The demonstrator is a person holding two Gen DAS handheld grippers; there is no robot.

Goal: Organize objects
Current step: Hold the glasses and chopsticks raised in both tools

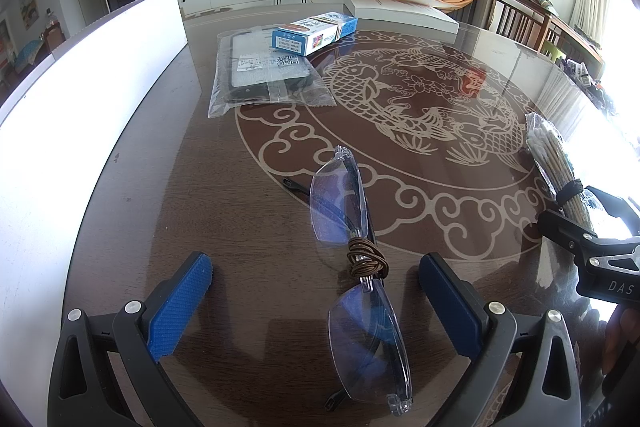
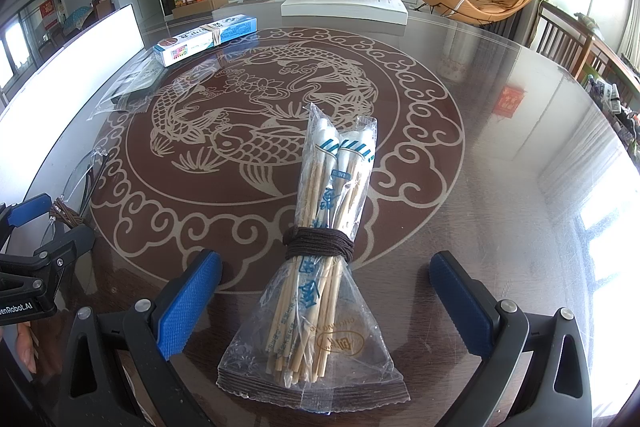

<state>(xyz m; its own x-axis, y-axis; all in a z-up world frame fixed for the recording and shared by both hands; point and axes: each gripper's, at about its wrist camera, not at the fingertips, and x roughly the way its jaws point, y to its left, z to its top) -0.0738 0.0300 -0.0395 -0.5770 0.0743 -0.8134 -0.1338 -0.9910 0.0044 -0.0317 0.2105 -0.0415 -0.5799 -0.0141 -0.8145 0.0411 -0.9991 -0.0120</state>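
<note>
Where both hand-held grippers gape empty: cord-wrapped rimless glasses (image 1: 360, 255), bagged chopsticks (image 2: 324, 247) bound with dark cord.

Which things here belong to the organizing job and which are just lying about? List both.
Likely the job's things:
glasses, between the open left gripper fingers
bundle of chopsticks, between the open right gripper fingers
blue box
bagged dark item

Lying about:
white book
white board
</note>
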